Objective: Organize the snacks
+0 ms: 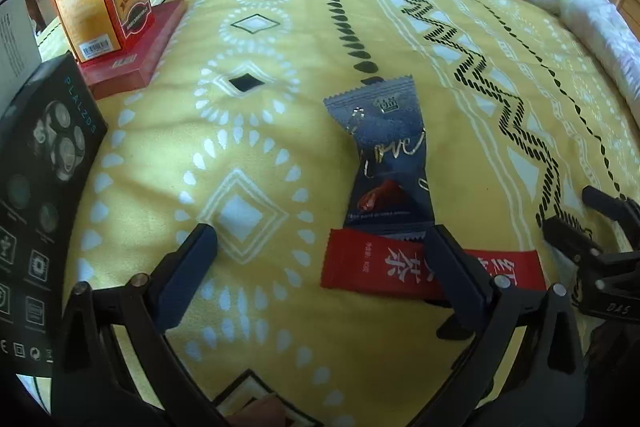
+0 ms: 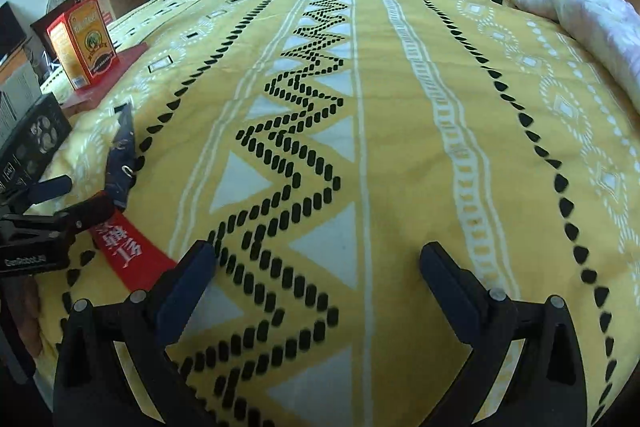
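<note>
Looking down at the bed (image 1: pixel 280 147) with its yellow cover, I see my left hand-held gripper (image 1: pixel 320 247) spread wide and holding nothing, with the red snack packet (image 1: pixel 360 269) lying flat on the bed between its fingers and partly under the right finger. A blue snack packet (image 1: pixel 386 163) lies on the bed too, just past the red one and touching its far edge. My right hand-held gripper (image 2: pixel 318 259) is also wide open and empty, to the right of the red snack packet, over bare cover.
</note>
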The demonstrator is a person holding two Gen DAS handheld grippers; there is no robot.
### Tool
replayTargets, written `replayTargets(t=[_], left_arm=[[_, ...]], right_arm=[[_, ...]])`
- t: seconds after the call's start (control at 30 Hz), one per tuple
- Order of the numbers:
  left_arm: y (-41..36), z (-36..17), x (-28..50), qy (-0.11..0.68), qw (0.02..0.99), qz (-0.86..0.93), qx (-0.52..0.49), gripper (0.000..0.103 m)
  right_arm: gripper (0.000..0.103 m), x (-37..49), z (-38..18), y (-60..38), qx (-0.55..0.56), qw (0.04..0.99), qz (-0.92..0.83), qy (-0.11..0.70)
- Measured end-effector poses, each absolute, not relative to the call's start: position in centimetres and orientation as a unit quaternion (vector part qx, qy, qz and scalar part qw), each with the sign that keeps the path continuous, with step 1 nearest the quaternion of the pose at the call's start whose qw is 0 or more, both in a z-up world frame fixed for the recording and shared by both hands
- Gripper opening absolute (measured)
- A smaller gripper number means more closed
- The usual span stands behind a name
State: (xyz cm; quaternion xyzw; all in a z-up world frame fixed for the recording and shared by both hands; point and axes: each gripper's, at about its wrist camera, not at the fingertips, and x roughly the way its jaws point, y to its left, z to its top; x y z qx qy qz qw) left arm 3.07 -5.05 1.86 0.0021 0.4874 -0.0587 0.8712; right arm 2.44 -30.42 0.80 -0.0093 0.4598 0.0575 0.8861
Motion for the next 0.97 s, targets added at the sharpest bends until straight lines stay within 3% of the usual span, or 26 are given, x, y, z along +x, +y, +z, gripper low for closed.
replayTargets(t=[0.97], left_arm=[[-5.4, 0.5, 3.0, 0.448, 0.893, -0.042, 0.007, 0.103]], right_arm=[[0.103, 2.9, -0.9, -30.4, -0.009, 0.897, 0.055, 0.438]])
